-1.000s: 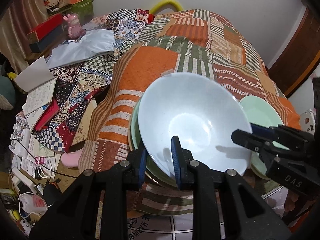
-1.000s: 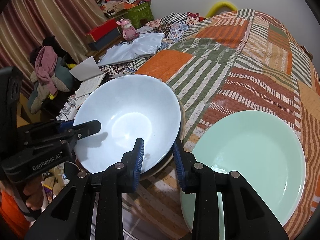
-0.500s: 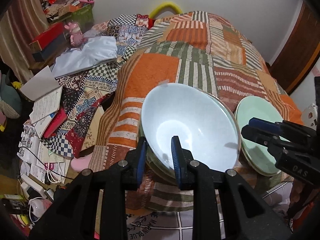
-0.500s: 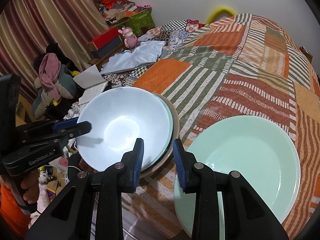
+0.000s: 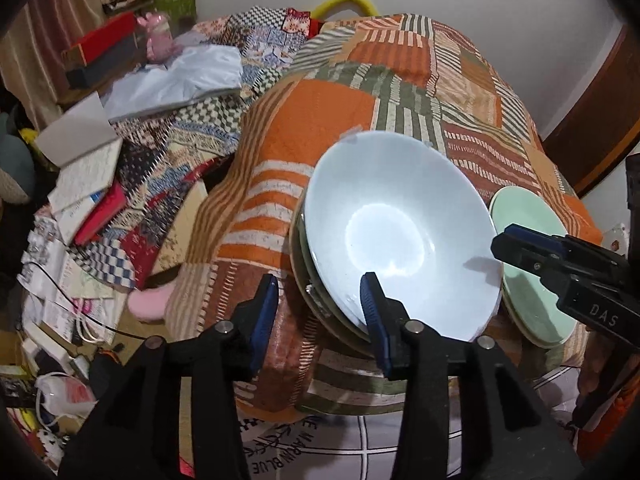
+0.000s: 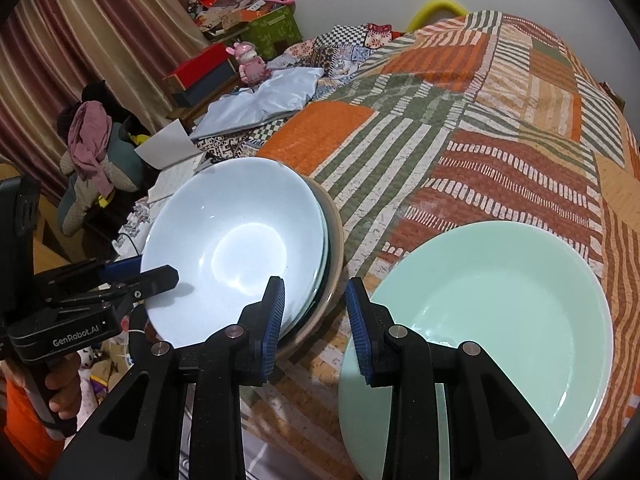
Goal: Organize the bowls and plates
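A pale blue bowl (image 5: 396, 232) rests on top of a stack of bowls near the front edge of a patchwork-covered table (image 5: 320, 112); it also shows in the right wrist view (image 6: 236, 248). A mint green plate (image 6: 492, 320) lies to its right, also in the left wrist view (image 5: 528, 256). My left gripper (image 5: 320, 300) is open and empty, its right finger over the bowl's near rim. My right gripper (image 6: 316, 312) is open and empty, between the bowl stack and the green plate.
The quilted cloth (image 6: 480, 120) covers the table behind the dishes. Left of the table are books and papers (image 5: 80, 176), a red box (image 6: 200, 68), a pink toy (image 6: 250, 60) and a stuffed figure (image 6: 92, 148).
The left gripper has opened and let go of the blue bowl, which now sits lower on the stack. Both grippers have drawn back a little from the dishes.
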`<state>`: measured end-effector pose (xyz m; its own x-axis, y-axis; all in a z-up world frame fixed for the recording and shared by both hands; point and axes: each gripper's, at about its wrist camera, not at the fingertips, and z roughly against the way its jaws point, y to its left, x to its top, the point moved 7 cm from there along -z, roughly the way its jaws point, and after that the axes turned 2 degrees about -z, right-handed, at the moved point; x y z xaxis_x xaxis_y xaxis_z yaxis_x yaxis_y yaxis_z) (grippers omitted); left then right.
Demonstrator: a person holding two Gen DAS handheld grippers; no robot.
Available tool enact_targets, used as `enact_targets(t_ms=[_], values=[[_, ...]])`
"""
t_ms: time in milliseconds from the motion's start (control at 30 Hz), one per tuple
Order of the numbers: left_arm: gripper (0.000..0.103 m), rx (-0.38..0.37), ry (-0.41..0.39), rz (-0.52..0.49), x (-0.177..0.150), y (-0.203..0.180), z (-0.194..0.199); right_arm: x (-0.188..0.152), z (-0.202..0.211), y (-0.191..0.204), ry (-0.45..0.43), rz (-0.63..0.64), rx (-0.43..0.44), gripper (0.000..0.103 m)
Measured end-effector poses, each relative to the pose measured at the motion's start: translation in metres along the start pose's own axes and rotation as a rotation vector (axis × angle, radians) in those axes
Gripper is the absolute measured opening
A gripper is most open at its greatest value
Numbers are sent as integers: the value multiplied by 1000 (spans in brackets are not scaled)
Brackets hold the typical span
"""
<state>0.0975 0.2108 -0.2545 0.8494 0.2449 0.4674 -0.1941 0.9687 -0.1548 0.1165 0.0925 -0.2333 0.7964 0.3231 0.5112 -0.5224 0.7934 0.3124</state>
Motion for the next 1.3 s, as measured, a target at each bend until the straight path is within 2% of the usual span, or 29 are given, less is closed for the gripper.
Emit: enact_targets(t_ms=[367,433,667,1067,1300], values=[[44,-87,63,40,-5,-7,-24,-2,-22,5,56,-2,8,29],[46,-93,74,49,-6,-6,-29,-3,-27,5,71,-8,14,29],[45,-106,72,49,-4,-7,-39,-1,-36,7,78,10,-6,32],[44,-51,30,48,2,-12,-30,3,-32,3,64,-24,-20,31],[44,-55,18,62,3,-16,-22,2,-17,3,34,-24,-23,31]])
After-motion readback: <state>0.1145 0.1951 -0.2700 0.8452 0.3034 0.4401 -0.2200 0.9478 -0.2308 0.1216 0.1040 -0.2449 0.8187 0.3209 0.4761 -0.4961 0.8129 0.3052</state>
